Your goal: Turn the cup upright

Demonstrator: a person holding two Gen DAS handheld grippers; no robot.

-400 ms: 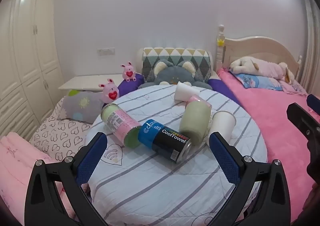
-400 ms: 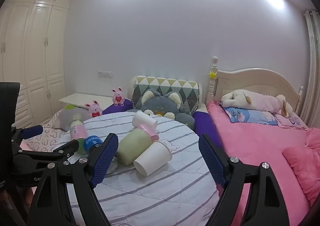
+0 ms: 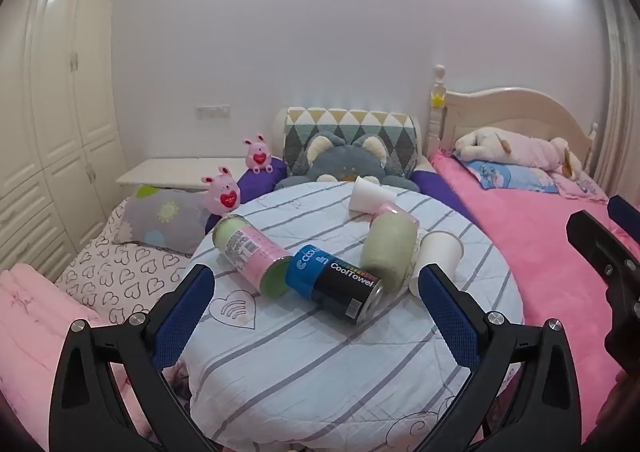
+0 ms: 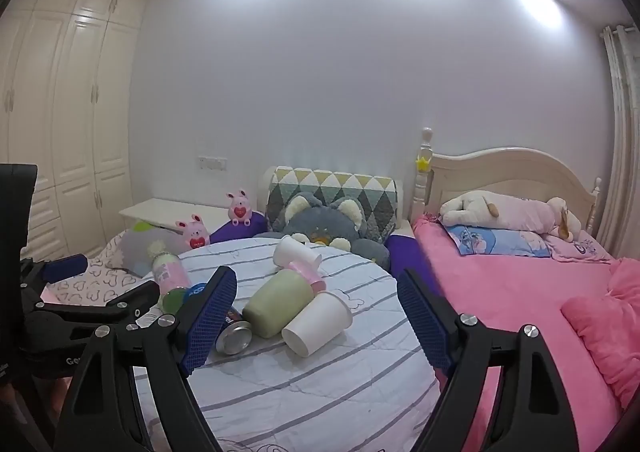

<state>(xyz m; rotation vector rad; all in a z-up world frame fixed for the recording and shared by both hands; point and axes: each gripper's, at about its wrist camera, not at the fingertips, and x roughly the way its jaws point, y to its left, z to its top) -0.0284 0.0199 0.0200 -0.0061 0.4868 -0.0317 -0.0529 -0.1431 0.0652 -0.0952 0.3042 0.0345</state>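
A white paper cup (image 4: 318, 322) lies on its side on the round striped table (image 4: 320, 392), mouth toward me; it also shows in the left wrist view (image 3: 438, 258). A second white cup (image 3: 370, 199) lies tipped at the table's far side, also in the right wrist view (image 4: 294, 252). A green tumbler with a pink lid (image 3: 390, 248) lies between them. My left gripper (image 3: 316, 312) is open and empty, short of the cans. My right gripper (image 4: 316, 324) is open and empty, its fingers framing the near cup from a distance.
A blue-black CoolTowel can (image 3: 336, 288) and a pink-green canister (image 3: 252, 252) lie on their sides at the table's left. A pink bed (image 3: 560, 252) stands right, plush toys and pillows (image 3: 348, 163) behind, a wardrobe (image 3: 52, 131) left.
Both views sit almost as before. The objects lie where they were and both grippers stay open.
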